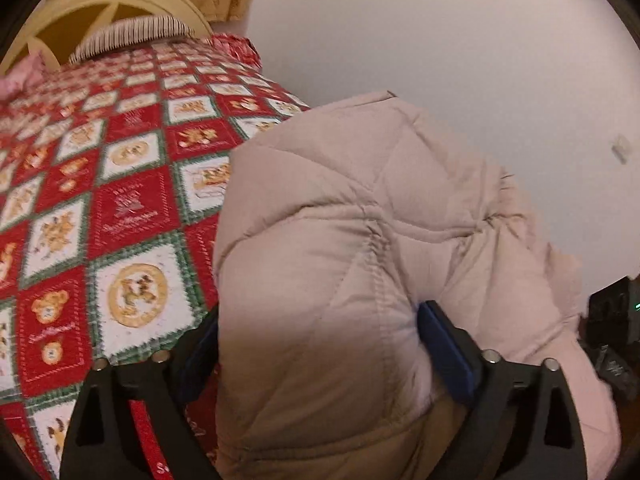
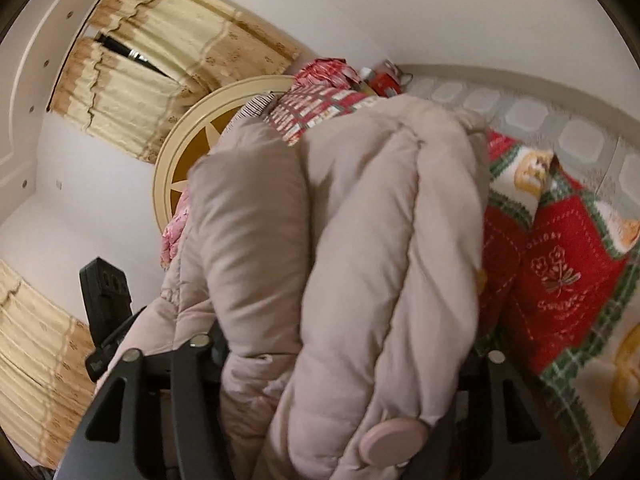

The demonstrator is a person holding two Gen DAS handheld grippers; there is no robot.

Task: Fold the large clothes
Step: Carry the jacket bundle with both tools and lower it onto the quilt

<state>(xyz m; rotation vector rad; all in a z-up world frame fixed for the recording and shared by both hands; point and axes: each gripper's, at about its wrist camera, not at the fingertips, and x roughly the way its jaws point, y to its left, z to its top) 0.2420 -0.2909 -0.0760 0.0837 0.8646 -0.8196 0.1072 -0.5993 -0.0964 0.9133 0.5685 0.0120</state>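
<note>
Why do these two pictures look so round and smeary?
Both views are fisheye, so edges bend and corners go black. Left wrist view: quilt pattern smeared by motion, jacket soft. Right wrist view: jacket blurred, curtains curved; warm, even indoor light, no glare.
</note>
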